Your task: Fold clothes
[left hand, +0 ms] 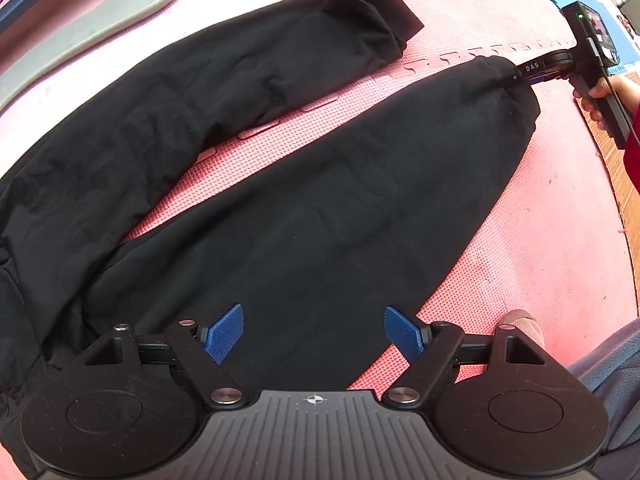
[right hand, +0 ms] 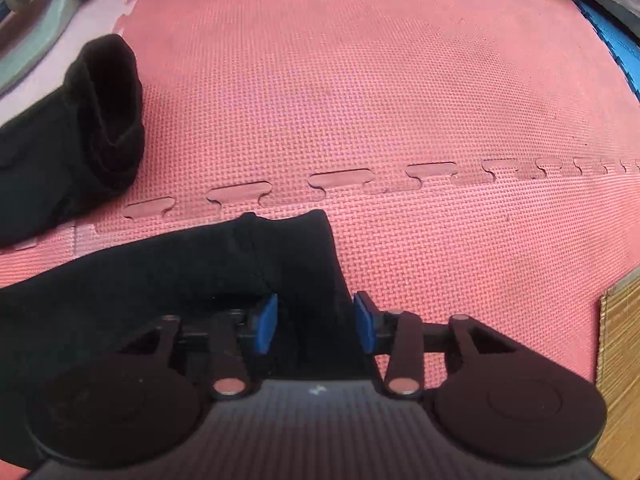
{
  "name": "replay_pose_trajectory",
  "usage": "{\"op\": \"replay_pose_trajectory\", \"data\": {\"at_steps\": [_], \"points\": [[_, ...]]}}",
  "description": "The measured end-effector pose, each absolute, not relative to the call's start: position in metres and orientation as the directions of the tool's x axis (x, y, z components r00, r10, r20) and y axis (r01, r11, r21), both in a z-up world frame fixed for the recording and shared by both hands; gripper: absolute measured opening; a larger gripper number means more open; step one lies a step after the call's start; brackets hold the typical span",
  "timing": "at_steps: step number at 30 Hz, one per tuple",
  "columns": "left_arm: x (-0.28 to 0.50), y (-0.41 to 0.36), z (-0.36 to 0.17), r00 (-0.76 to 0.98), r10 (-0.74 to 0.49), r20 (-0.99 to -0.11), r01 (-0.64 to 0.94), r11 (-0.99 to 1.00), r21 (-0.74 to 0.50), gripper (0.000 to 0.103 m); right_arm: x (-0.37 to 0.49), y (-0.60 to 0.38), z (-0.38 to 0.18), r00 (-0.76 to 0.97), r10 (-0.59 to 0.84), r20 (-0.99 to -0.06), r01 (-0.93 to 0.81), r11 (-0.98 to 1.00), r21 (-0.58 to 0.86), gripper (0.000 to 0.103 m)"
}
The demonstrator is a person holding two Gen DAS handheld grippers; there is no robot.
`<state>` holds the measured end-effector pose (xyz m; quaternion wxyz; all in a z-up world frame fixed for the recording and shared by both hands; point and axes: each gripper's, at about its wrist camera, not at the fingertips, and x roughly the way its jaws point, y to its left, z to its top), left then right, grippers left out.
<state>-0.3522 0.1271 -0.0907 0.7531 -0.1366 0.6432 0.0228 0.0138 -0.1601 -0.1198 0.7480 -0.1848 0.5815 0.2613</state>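
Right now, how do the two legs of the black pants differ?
The far leg lies untouched on the red mat, while the near leg has the right gripper around its cuff. The far leg looks wrinkled, its cuff bunched; the near leg lies smoother and flatter. Both are black, with the left gripper open above the near leg.

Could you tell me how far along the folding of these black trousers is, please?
Done: the black trousers lie spread on the pink mat, legs apart. In hand: the right tool straddles one leg's cuff; the left tool hovers open. Left: every fold.
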Motion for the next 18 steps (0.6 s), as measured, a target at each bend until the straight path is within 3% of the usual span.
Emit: {"op": "replay_pose_trajectory", "data": {"at_steps": [2, 5, 11, 18], "points": [[-0.351, 0.118, -0.094, 0.157, -0.157, -0.975, -0.175, 0.967, -0.184, 0.08, 0.015, -0.166, -0.127, 0.188, 0.179, -0.966, -0.601, 0.799, 0.031, 0.062], [-0.346, 0.103, -0.094, 0.151, -0.169, -0.974, -0.11, 0.976, -0.187, 0.08, 0.018, -0.174, -0.137, 0.19, 0.185, -0.964, -0.594, 0.804, 0.037, 0.072], [-0.338, 0.081, -0.09, 0.153, -0.194, -0.969, -0.04, 0.979, -0.202, 0.08, 0.023, -0.19, -0.157, 0.195, 0.195, -0.961, -0.579, 0.814, 0.048, 0.072], [-0.338, 0.083, -0.095, 0.126, -0.143, -0.982, -0.083, 0.985, -0.154, 0.08, 0.036, -0.182, -0.194, 0.083, 0.373, -0.924, -0.498, 0.819, 0.286, 0.071]]}}
